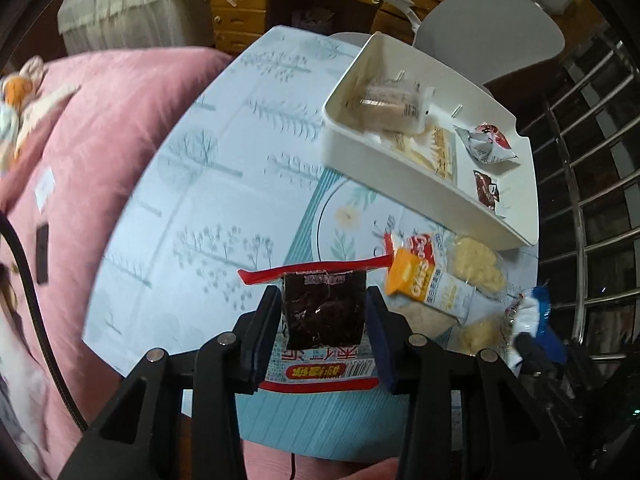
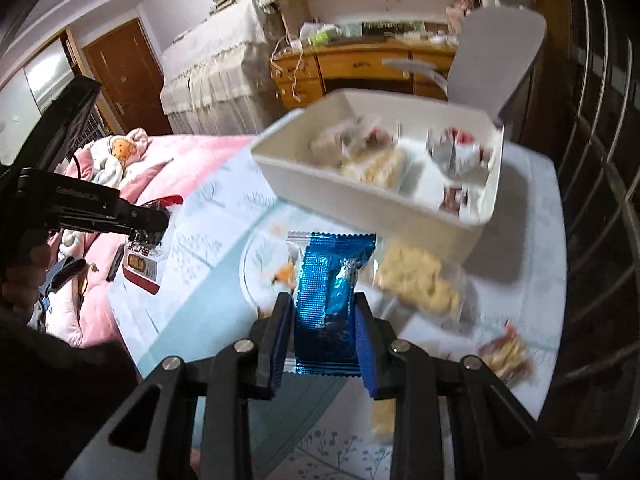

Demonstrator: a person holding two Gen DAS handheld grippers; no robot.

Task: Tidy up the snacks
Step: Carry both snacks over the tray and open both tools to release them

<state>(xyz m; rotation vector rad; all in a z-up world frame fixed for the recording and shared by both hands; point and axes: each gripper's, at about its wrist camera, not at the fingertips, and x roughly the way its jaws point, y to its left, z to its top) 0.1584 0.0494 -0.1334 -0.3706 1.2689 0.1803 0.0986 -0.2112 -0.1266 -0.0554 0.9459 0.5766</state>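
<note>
Table left half bare; left gripper grasps dark packet, right gripper blue packet.

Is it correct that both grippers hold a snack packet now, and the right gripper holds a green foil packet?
Not quite. The right gripper holds a blue foil packet, as the right wrist view shows. The left gripper does hold a dark snack packet.
</note>
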